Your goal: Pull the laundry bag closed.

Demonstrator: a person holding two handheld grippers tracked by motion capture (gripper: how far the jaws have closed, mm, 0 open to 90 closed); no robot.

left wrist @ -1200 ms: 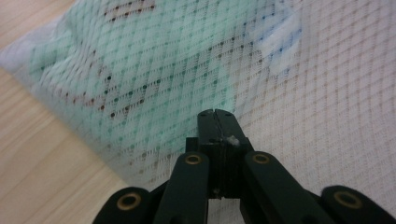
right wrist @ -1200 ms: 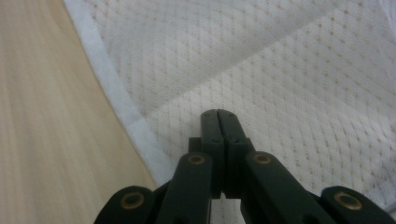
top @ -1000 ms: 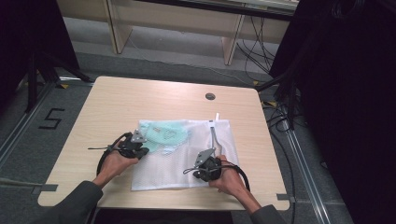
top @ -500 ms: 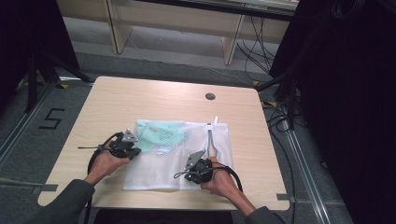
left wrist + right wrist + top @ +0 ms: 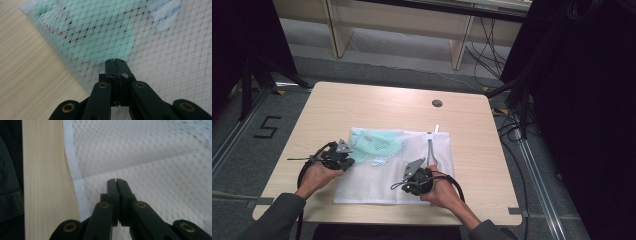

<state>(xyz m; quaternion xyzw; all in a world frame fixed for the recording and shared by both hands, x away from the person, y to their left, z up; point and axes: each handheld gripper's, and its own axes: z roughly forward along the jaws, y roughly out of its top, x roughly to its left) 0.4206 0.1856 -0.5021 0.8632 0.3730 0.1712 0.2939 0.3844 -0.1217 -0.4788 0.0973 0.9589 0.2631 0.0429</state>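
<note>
A white mesh bag (image 5: 377, 185) lies flat on the wooden table (image 5: 362, 102), with a pale green garment (image 5: 377, 142) inside its upper left part. My left gripper (image 5: 346, 159) sits at the bag's left edge. In the left gripper view its jaws (image 5: 115, 61) are shut, with a bit of white mesh (image 5: 150, 50) caught between them, and the green garment (image 5: 100, 32) shows through just ahead. My right gripper (image 5: 404, 186) rests on the bag's lower middle. It is also shut (image 5: 116, 180), and a crease of the mesh (image 5: 150, 157) runs to its tips.
A grey zipper strip (image 5: 431, 147) runs down the bag's right side, with a white tab at its top. A round cable hole (image 5: 437, 103) sits at the table's far side. The table's near edge (image 5: 42, 182) is close to the right gripper. Bare wood surrounds the bag.
Both grippers have shifted left and slightly toward the person. The bag's left side has slid left with them.
</note>
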